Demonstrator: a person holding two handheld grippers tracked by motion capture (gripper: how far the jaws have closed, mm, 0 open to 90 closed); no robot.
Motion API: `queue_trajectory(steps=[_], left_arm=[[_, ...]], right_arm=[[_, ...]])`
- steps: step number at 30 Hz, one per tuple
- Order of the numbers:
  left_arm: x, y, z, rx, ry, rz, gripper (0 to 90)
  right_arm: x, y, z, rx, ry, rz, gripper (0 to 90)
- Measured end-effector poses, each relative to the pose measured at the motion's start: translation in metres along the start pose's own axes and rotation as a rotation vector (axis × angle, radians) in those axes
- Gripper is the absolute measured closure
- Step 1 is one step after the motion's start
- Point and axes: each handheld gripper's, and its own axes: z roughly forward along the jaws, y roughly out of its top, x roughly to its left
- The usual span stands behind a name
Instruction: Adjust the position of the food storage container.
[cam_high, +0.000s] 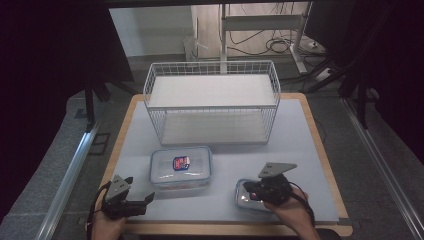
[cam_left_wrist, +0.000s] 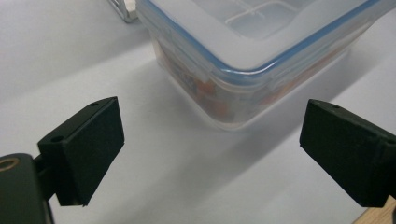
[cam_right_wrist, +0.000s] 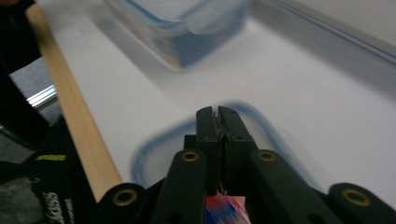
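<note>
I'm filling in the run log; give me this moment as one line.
left gripper: open, facing lidded container | right gripper: shut, over small flat lid | wire rack: behind

A white two-tier wire rack (cam_high: 212, 100) stood at the back of the grey surface (cam_high: 305, 150). Before it lay a clear lidded plastic container (cam_high: 181, 167). To the right, nearer the front edge, lay a flat blue-rimmed lid (cam_high: 245, 197).

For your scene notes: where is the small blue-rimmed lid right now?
High view: the small lid lies flat near the table's front edge, right of the lidded container, under the right tongs.
</note>
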Motion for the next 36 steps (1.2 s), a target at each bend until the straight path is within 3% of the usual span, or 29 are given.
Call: queue_trajectory(steps=[4, 8, 15, 20, 24, 36], left_arm=[[0.0, 0.0, 0.001, 0.005, 0.005, 0.004, 6.5], [0.001, -0.001, 0.002, 0.018, 0.009, 0.0, 6.6], [-0.001, -0.001, 0.004, 0.026, 0.006, 0.002, 6.6], [-0.002, -0.001, 0.005, 0.03, 0.006, 0.01, 6.6], [-0.001, -0.001, 0.004, 0.028, 0.005, 0.004, 6.7], [-0.001, -0.001, 0.005, 0.033, -0.002, -0.009, 6.6]], right_arm=[[0.019, 0.01, 0.026, 0.048, 0.056, -0.051, 89.9], [0.03, 0.007, 0.036, 0.09, 0.079, -0.073, 90.0], [0.038, 0.008, 0.031, 0.127, 0.044, -0.101, 90.0], [0.049, 0.008, 0.048, 0.197, 0.023, -0.14, 90.0], [0.044, 0.005, 0.045, 0.206, -0.028, -0.13, 90.0], [0.017, -0.015, 0.016, 0.188, -0.061, -0.024, 90.0]])
